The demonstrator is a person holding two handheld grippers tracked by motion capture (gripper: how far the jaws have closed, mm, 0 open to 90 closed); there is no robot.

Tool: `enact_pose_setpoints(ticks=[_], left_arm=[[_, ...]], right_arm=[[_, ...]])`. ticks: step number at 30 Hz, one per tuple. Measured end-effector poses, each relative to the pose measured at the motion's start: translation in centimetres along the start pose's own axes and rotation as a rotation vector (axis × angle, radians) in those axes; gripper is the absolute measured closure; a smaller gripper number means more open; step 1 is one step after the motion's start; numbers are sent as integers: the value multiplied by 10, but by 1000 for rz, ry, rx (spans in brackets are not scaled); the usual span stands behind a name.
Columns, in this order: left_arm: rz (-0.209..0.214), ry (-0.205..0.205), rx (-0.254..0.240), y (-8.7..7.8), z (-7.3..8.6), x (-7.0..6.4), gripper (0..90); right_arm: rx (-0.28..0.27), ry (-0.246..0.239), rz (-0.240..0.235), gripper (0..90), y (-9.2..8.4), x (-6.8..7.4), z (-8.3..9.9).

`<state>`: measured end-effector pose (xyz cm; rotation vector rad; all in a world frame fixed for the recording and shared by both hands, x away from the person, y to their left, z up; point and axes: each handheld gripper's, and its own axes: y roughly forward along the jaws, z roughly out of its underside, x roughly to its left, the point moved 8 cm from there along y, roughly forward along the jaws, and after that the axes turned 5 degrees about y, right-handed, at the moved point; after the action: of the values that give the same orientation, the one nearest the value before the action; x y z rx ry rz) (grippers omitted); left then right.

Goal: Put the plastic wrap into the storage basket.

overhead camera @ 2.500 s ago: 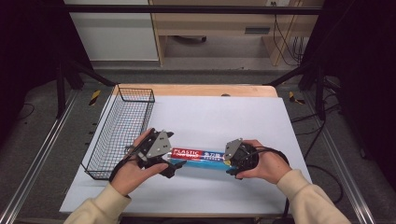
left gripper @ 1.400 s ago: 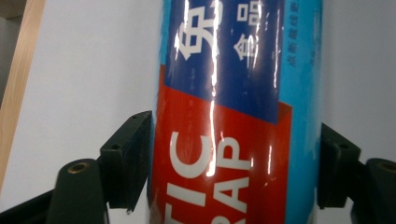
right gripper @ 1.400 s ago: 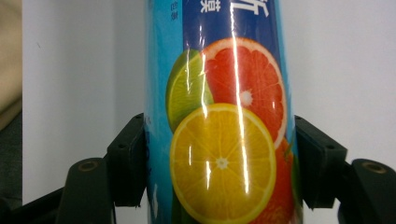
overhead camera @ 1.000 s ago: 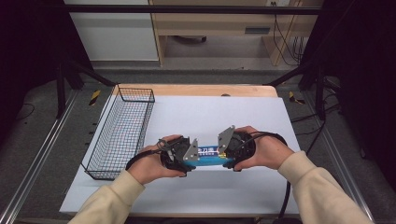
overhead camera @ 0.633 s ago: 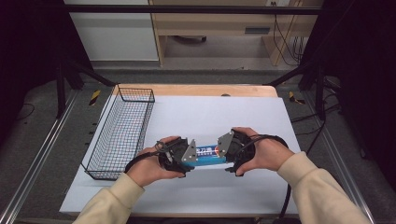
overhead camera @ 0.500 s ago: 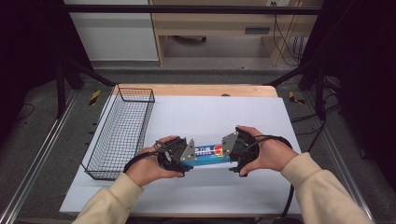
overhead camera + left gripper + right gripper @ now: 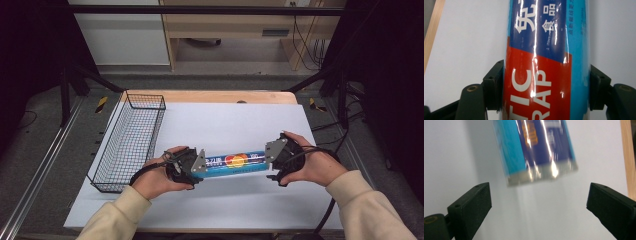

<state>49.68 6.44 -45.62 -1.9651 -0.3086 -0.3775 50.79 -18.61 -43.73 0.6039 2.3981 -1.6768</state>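
A long blue plastic-wrap box [image 7: 235, 163] lies on a white table [image 7: 240, 125], its long axis running straight from the left gripper [image 7: 196, 166] across to the right gripper [image 7: 272, 161]. The left gripper is clamped on the box's near end, pads [image 7: 494, 85] pressing both long sides, the red label end between them. The right gripper's jaws have just been opening and now stand wide; the box's far end sits just beyond them, untouched. A wire basket [image 7: 131, 140] stands beside the left gripper.
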Motion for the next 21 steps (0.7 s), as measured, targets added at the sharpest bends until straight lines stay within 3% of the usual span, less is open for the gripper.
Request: enact_pose_setpoints(ticks=[2, 6, 7, 8, 11, 12, 13, 17, 18, 19, 21], left_arm=[[-5, -13, -4, -3, -1, 1, 313], [-37, -58, -18, -12, -3, 4, 313], [-46, -73, -21, -15, -4, 5, 313], [-58, -89, -23, -18, -4, 6, 313], [-90, -134, -22, -26, -6, 11, 314], [-104, -151, -24, -28, -6, 12, 314], [-119, -167, -26, -31, -6, 13, 314], [-161, -236, -28, -41, -5, 18, 314], [-160, -263, -35, -43, -4, 18, 314], [-162, -283, -33, -44, -3, 19, 314], [-182, -305, -19, -47, 1, 20, 315]], right_arm=[[-4, 37, 29, 68, -1, -3, 7], [-44, 206, 125, 68, 1, -6, 19], [-44, 206, 125, 68, 1, -6, 19], [-59, 240, 141, 76, 3, -4, 20], [-45, 289, 230, 69, 9, -1, 24], [-54, 366, 243, 88, 16, 2, 24], [-54, 366, 243, 88, 16, 2, 24], [-8, 562, 282, 105, 31, 2, 35], [-13, 603, 292, 93, 34, 1, 37], [-34, 679, 304, 102, 41, 2, 38], [-51, 706, 309, 103, 45, 3, 38]])
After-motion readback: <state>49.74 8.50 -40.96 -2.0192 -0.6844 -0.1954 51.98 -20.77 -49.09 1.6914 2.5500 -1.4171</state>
